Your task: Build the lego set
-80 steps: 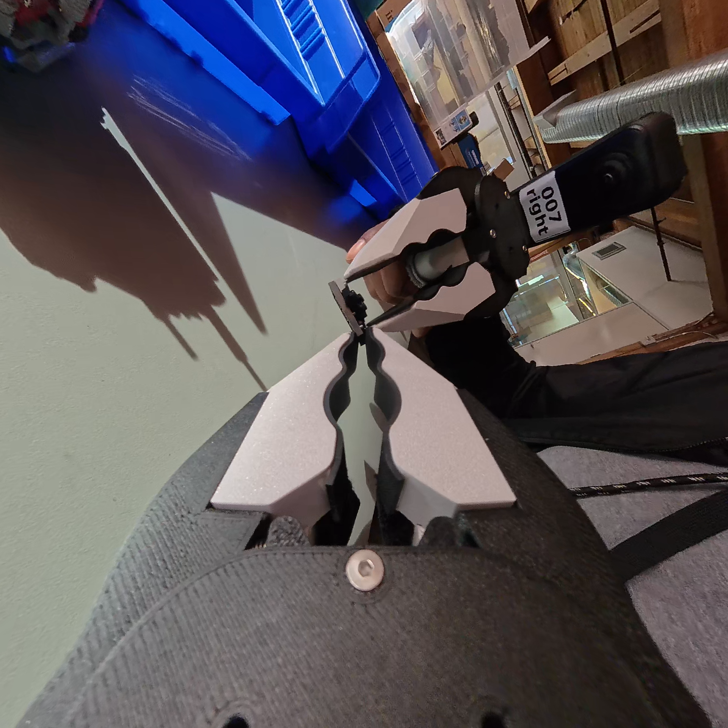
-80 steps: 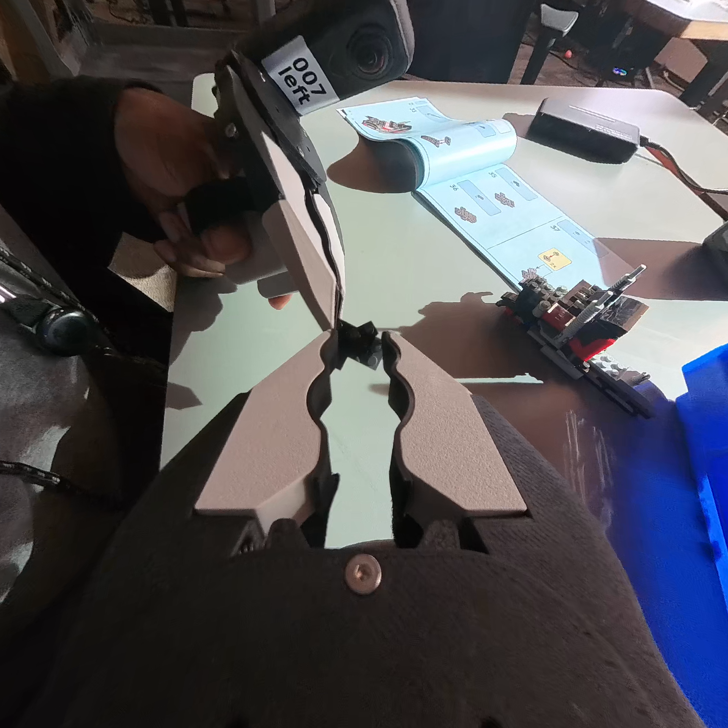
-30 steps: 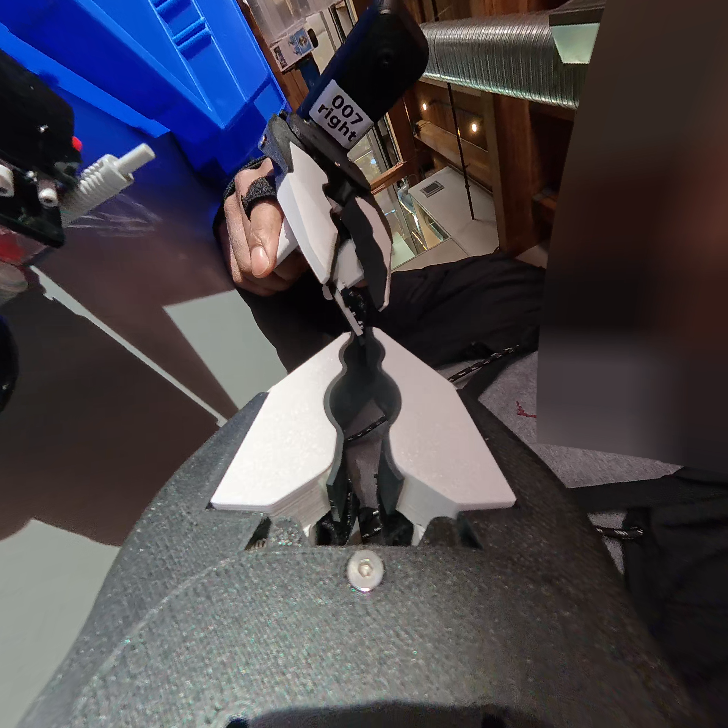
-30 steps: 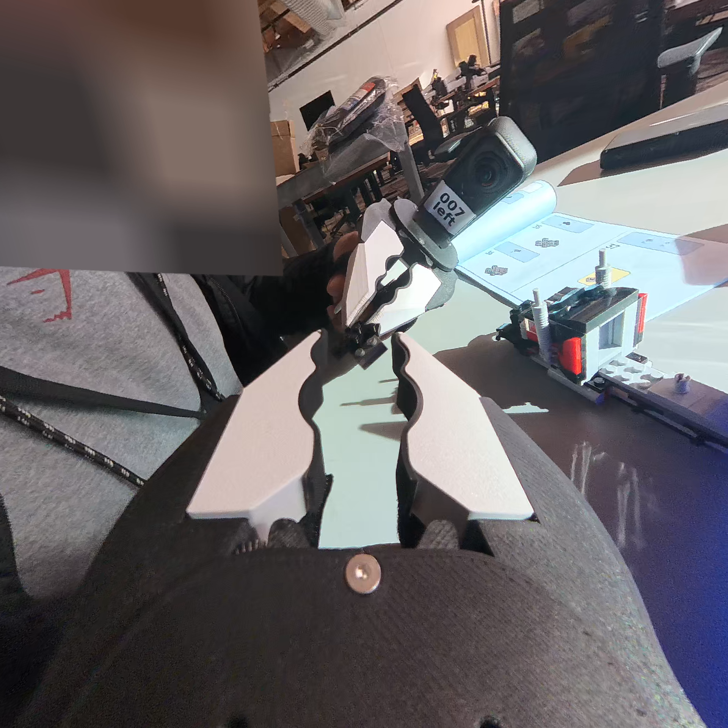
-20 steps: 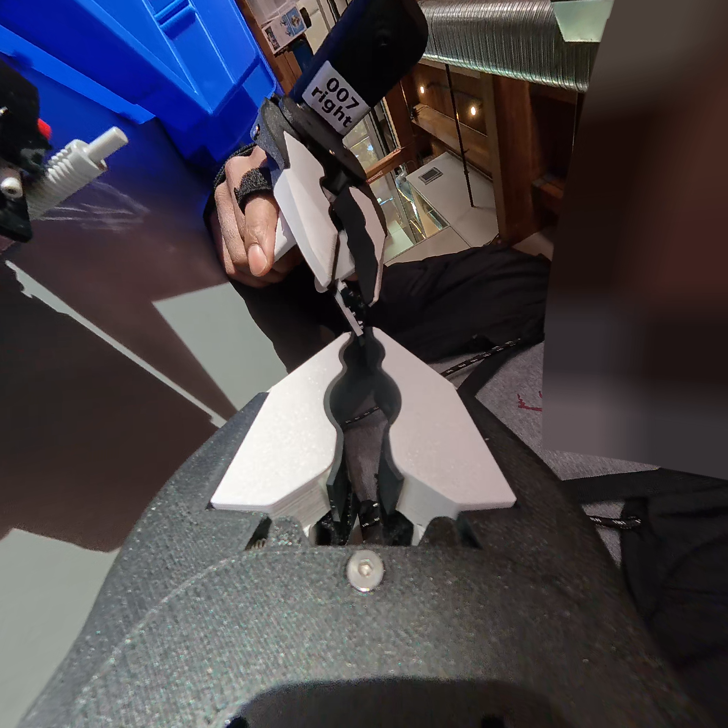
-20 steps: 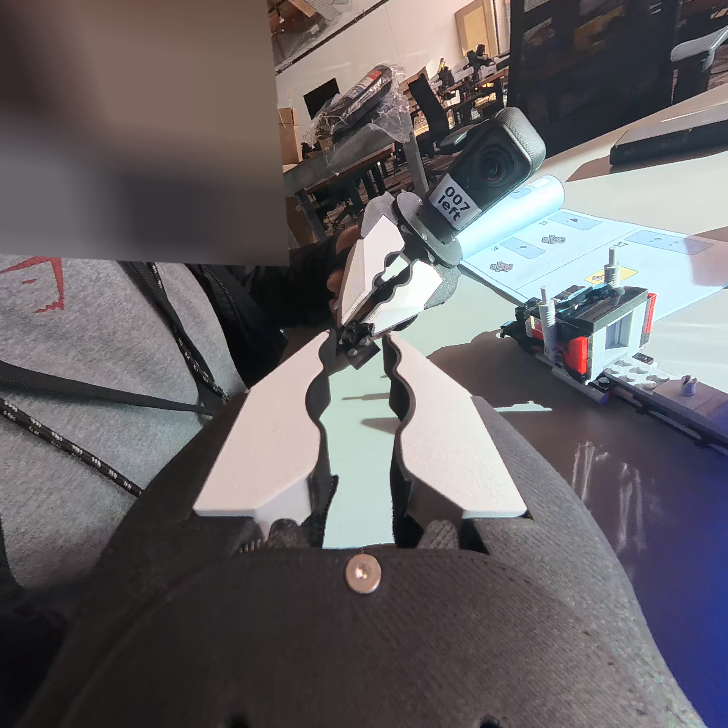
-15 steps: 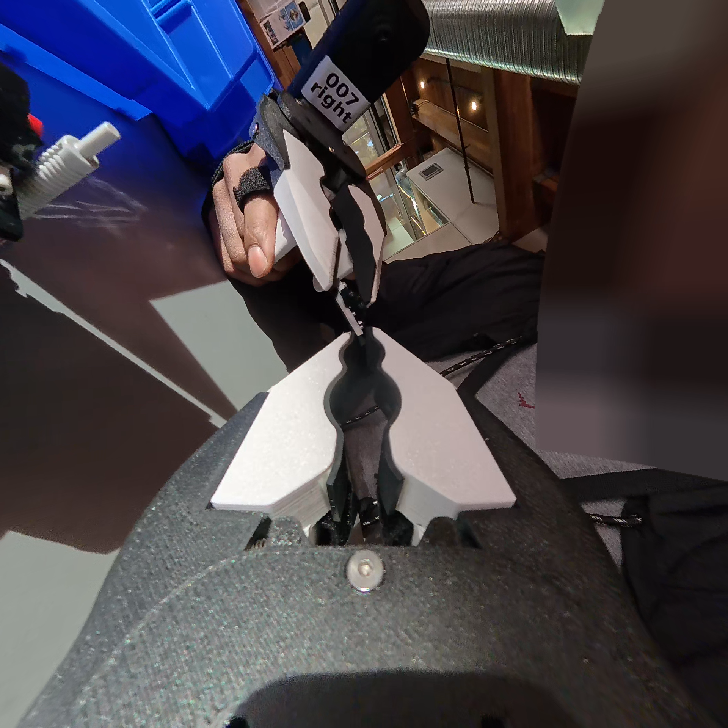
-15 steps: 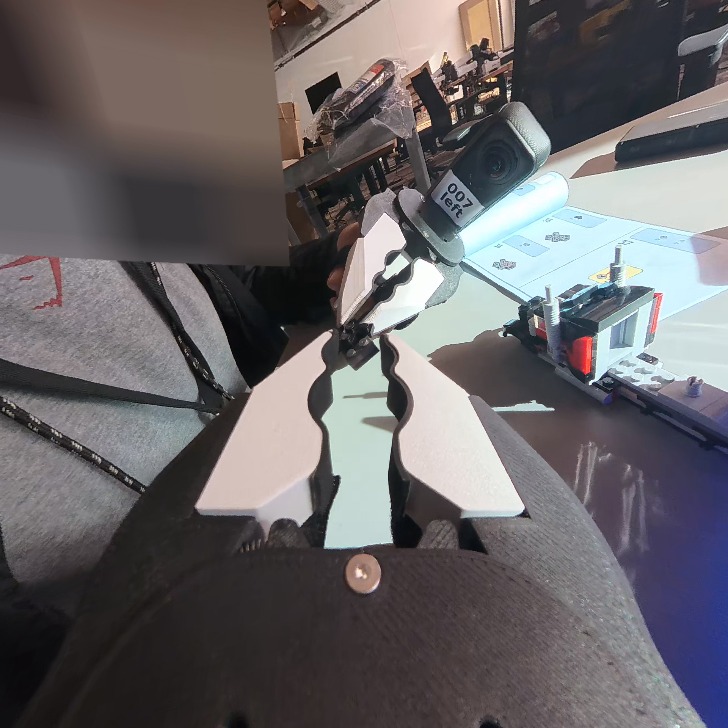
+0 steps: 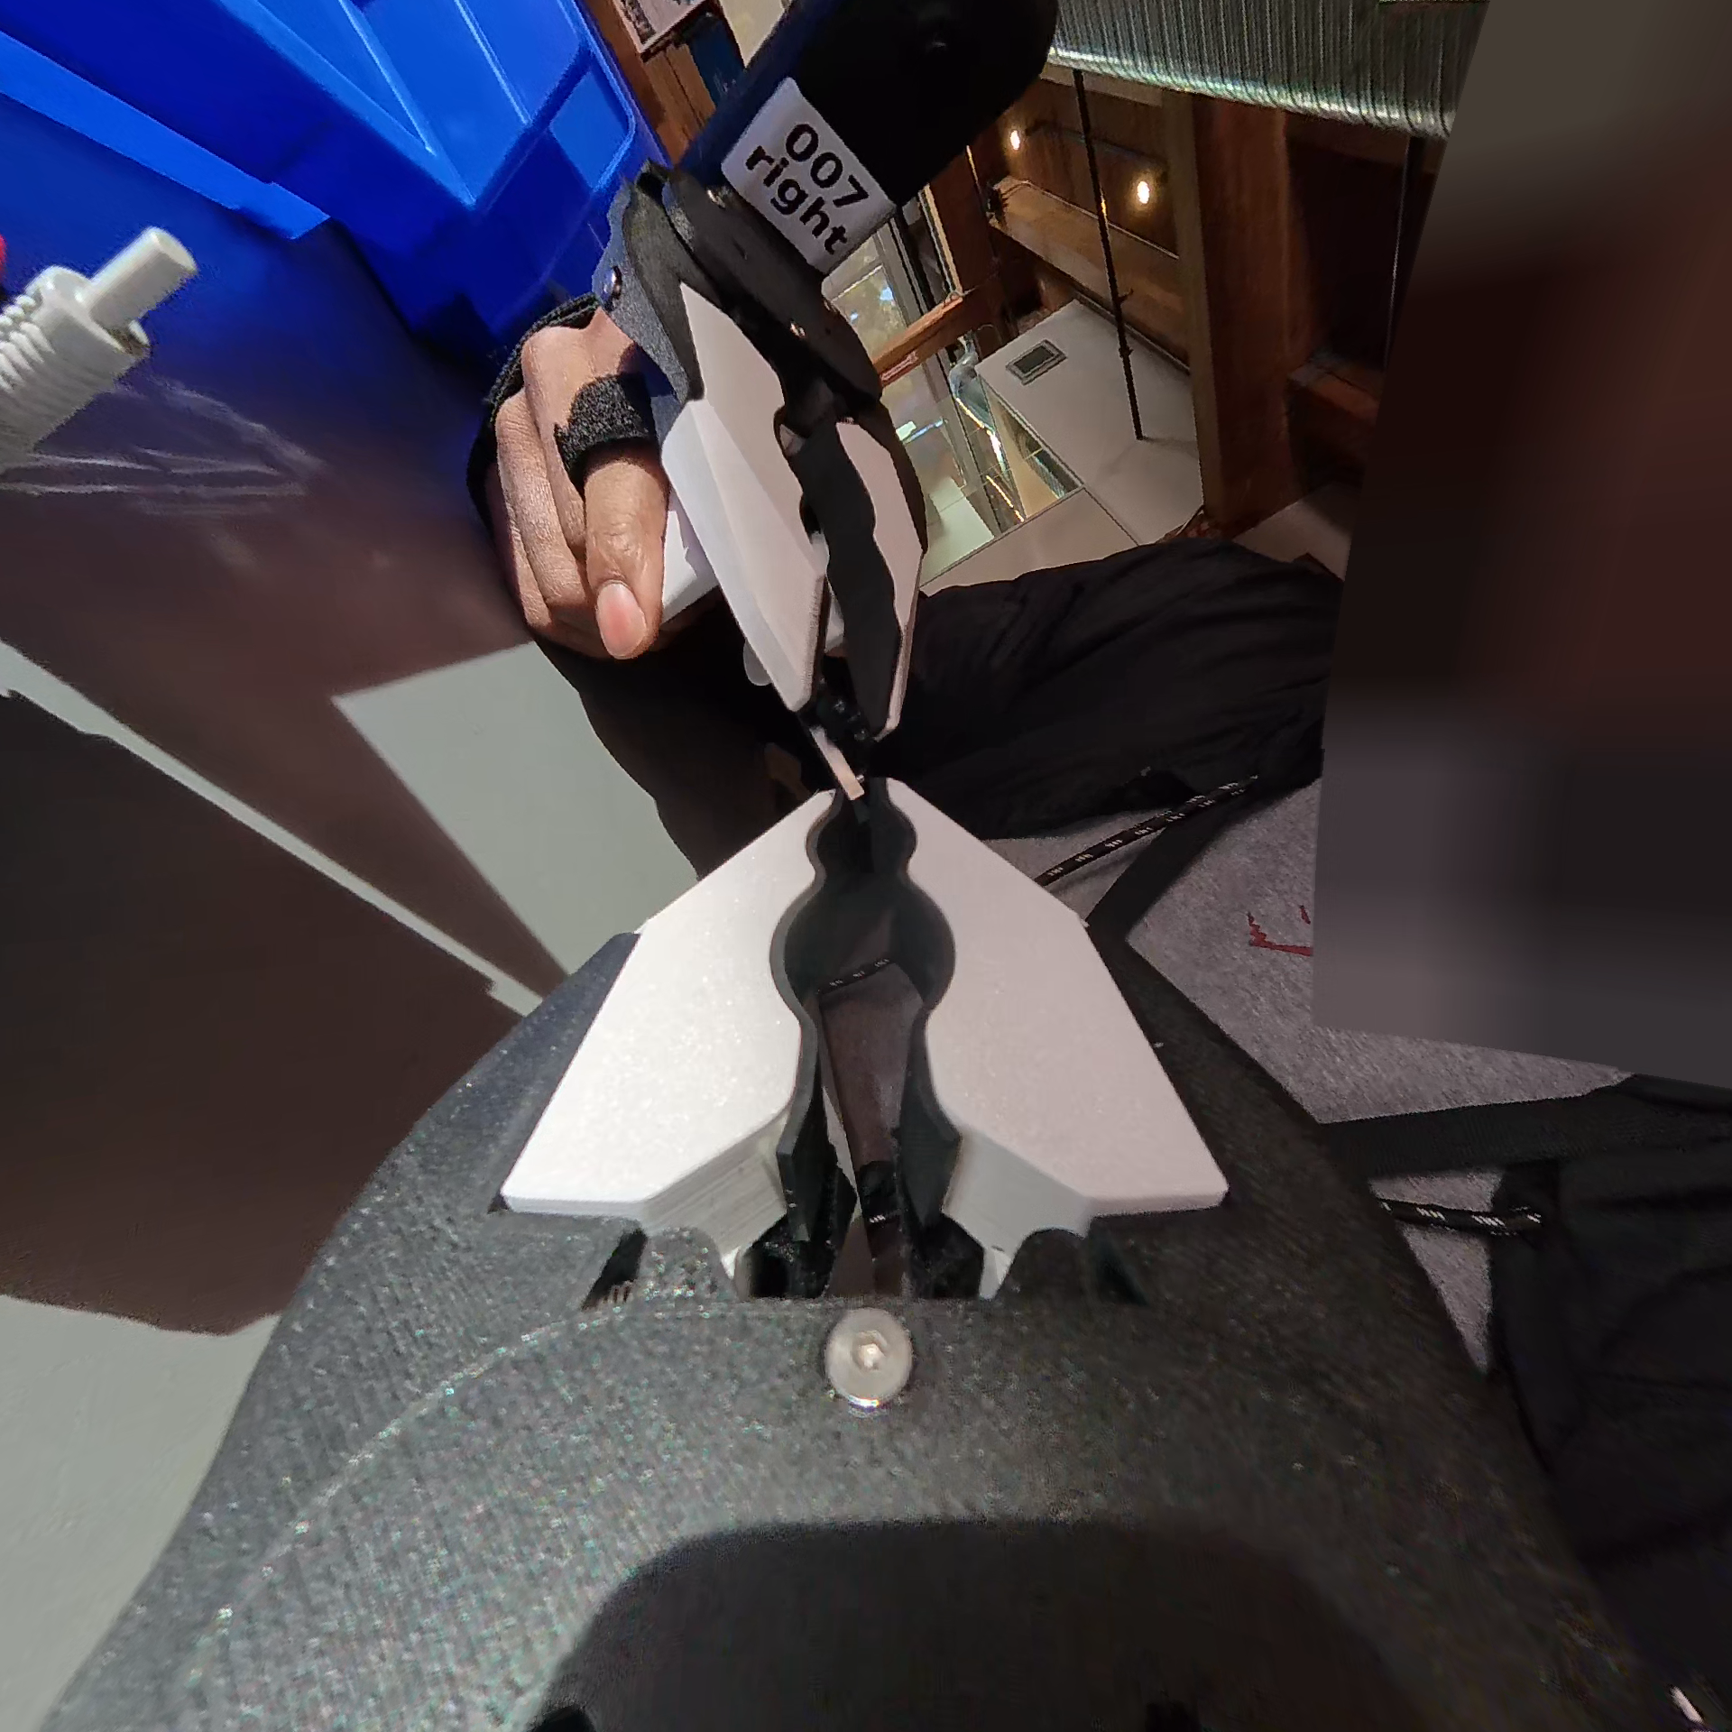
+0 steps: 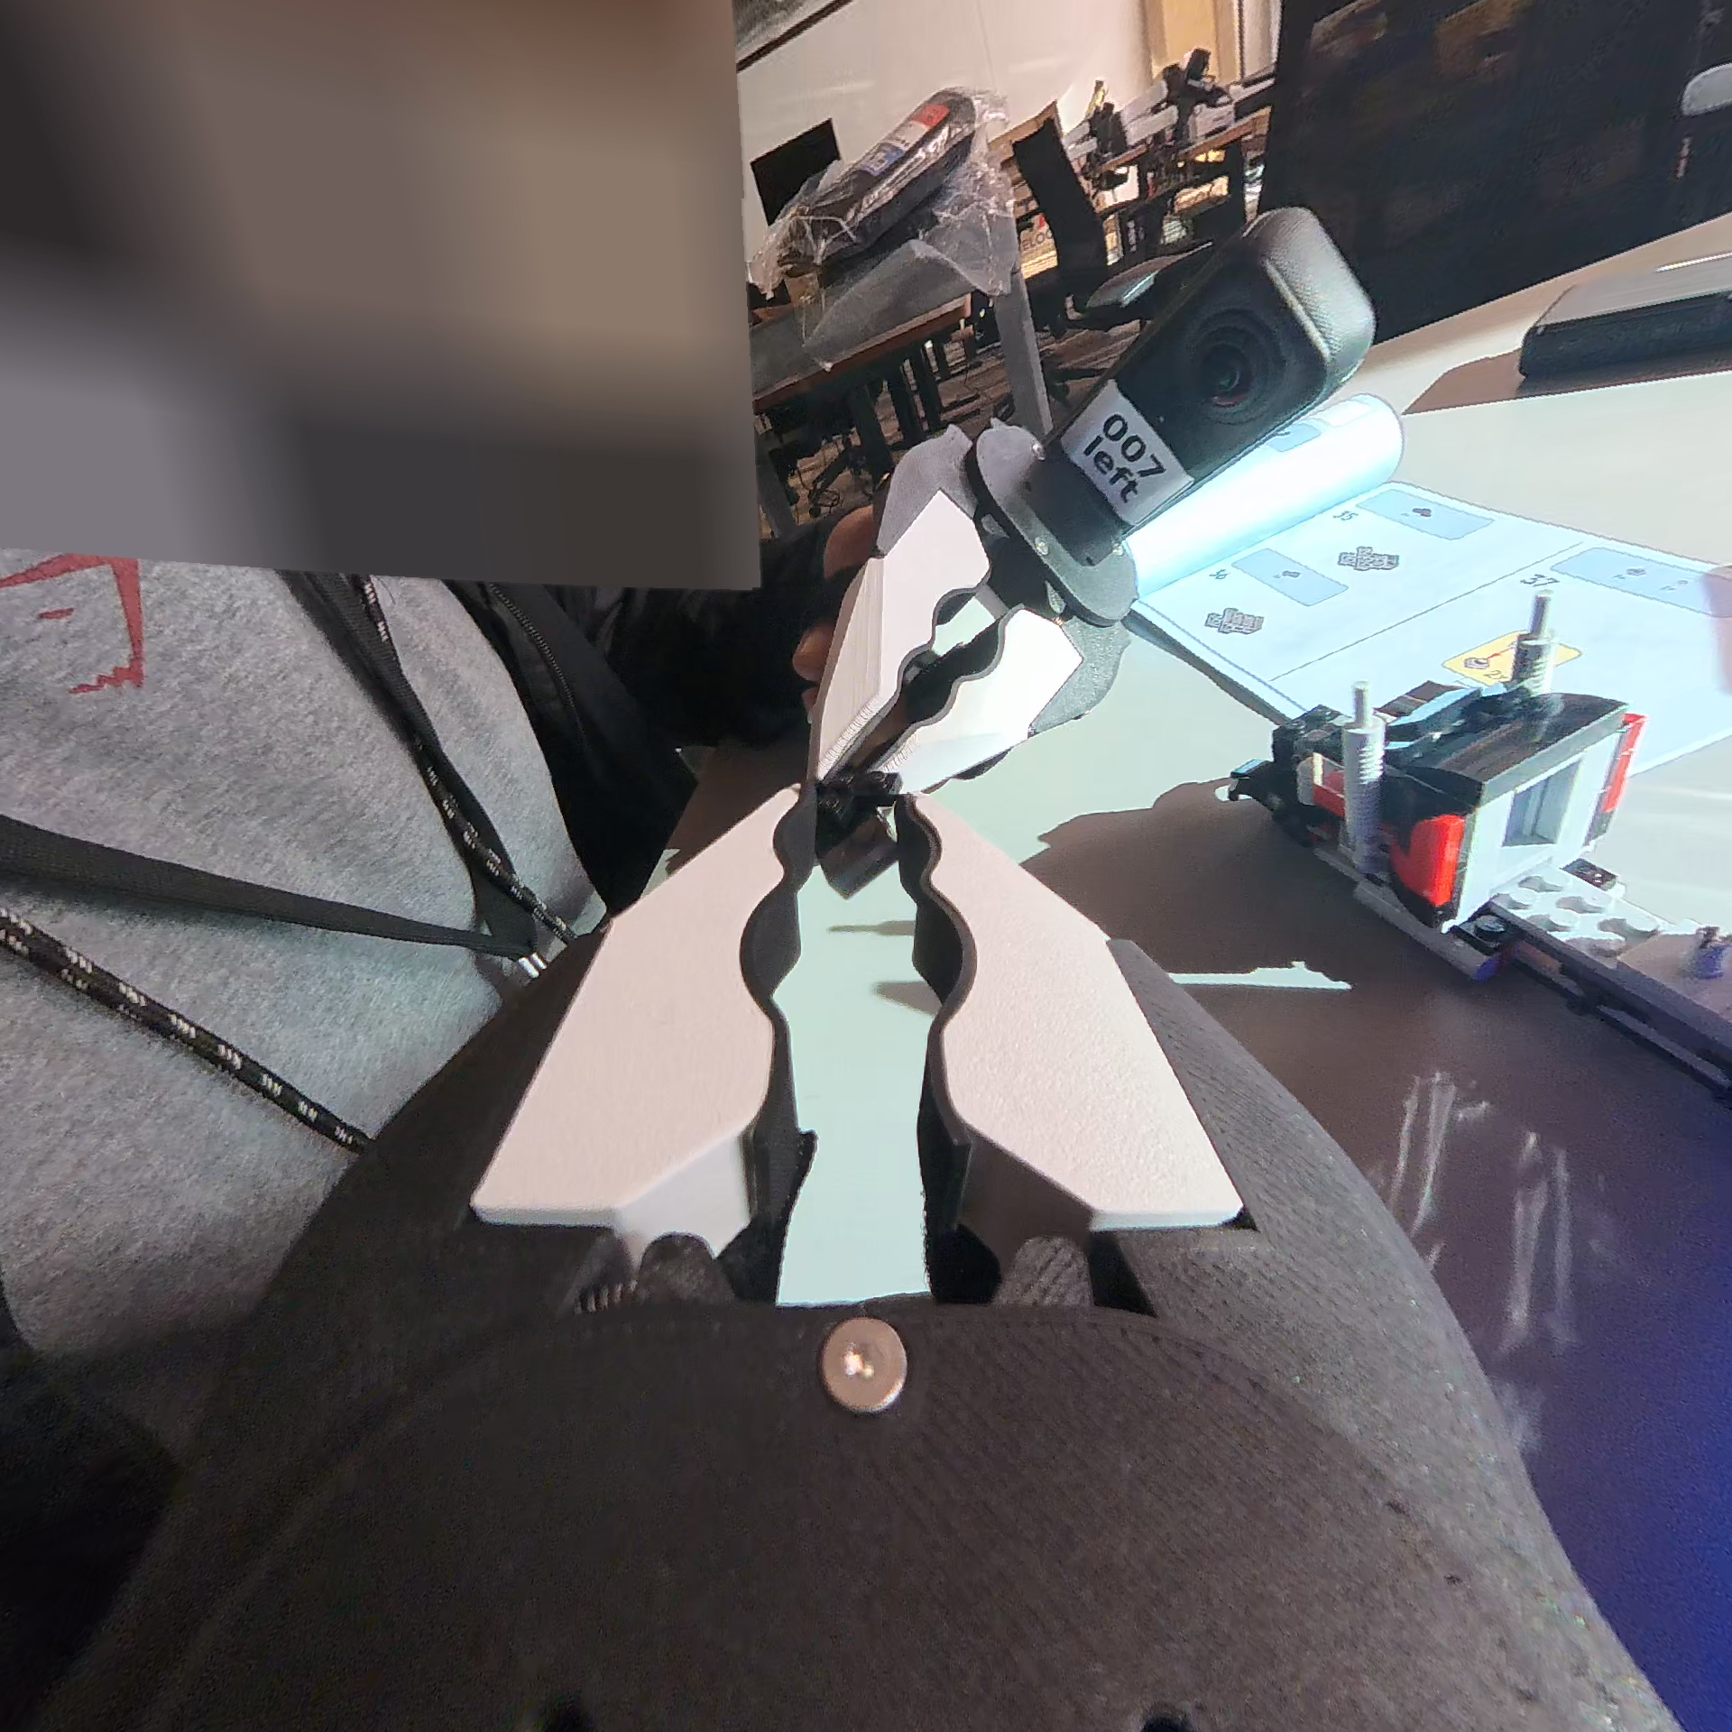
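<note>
In mid-air above the table edge, our left gripper point(image 9: 860, 808) pinches a small dark piece point(image 10: 851, 842), while our right gripper point(image 10: 851, 813) clamps its other end (a join between two tiny parts, we judge). At right, the half-built truck point(image 10: 1462, 806) waits beside the instruction booklet point(image 10: 1462, 581). Next: press together squarely, without slipping.

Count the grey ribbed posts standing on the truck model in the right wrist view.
2: one grey ribbed post at the cab's near-left corner, another behind its roof. Others may be hidden.
</note>
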`<state>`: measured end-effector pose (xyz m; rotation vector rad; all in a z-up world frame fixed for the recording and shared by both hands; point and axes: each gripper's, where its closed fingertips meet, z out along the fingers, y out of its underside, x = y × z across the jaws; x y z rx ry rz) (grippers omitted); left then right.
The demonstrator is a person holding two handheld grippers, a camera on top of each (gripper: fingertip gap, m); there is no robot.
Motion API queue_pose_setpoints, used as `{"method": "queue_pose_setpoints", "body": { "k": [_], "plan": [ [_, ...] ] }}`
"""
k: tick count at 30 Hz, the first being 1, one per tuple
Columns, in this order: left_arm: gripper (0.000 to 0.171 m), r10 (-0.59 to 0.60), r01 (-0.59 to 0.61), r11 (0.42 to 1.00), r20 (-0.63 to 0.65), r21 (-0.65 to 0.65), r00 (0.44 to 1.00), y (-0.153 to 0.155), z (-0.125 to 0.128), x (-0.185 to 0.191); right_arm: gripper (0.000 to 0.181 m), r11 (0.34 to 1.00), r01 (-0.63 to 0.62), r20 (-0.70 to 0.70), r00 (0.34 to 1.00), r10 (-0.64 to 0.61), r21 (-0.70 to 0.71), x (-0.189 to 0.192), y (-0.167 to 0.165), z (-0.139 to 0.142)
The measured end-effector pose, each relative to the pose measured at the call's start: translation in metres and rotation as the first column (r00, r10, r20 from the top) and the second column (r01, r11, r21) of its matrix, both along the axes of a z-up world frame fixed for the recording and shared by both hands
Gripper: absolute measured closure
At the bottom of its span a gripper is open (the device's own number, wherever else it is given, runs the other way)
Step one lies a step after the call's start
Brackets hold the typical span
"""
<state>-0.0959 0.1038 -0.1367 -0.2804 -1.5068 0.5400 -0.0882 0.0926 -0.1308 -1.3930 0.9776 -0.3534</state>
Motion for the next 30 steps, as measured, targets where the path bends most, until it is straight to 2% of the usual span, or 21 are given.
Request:
{"method": "queue_pose_setpoints", "body": {
  "k": [22, 30],
  "plan": [
    [0.168, -0.127, 0.131, 0.989, 0.063, -0.065, 0.990, 0.023, -0.003, -0.014, 0.164, 0.987, -0.162, -0.097, 0.982, 0.163, 0.018, -0.016, 0.023, -0.010],
    [0.168, -0.119, 0.124, 0.990, 0.072, -0.070, 0.990, 0.022, -0.004, -0.014, 0.166, 0.984, -0.176, -0.130, 0.975, 0.180, 0.038, -0.018, 0.026, -0.013]
  ]
}}
